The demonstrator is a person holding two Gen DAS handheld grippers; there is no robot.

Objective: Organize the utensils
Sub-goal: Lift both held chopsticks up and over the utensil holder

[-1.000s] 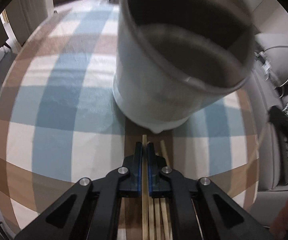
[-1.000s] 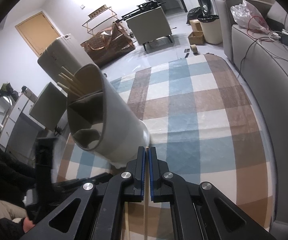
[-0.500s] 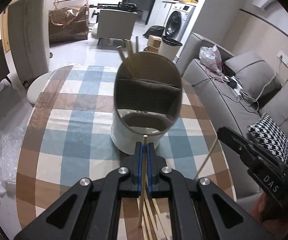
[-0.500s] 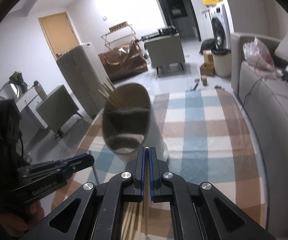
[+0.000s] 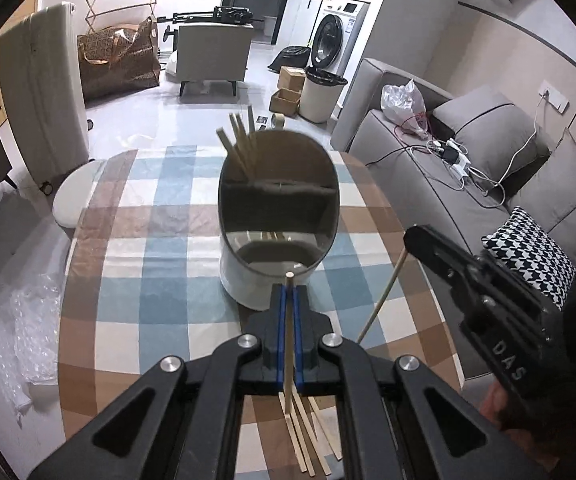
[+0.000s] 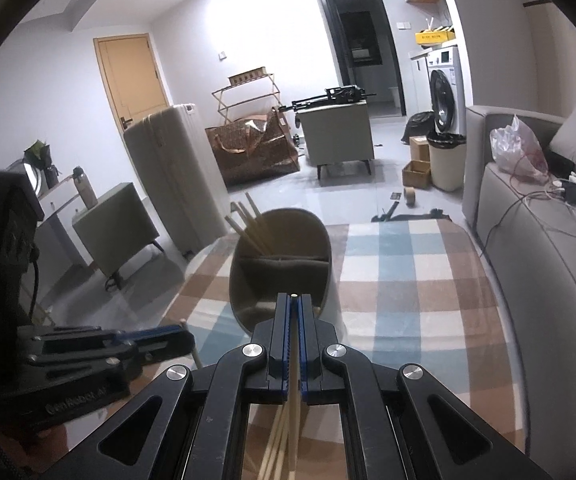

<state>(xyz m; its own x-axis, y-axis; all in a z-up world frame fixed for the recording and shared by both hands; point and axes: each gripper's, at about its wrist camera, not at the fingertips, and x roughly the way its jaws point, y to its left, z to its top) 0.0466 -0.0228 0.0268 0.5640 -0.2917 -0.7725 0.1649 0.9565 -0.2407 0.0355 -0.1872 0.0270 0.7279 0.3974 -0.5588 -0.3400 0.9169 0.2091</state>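
A checked cloth (image 5: 148,264) covers the round table. The divided holder (image 5: 278,216) stands mid-table, chopsticks already in its back compartment. Each gripper, left (image 5: 288,292) and right (image 6: 294,300), is clamped on one chopstick; next, I'd guess, tipping both into the holder.

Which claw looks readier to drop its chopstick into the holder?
Roughly even, perhaps the left claw: its chopstick tip sits right at the holder rim. The right claw also grips one, similarly aimed.
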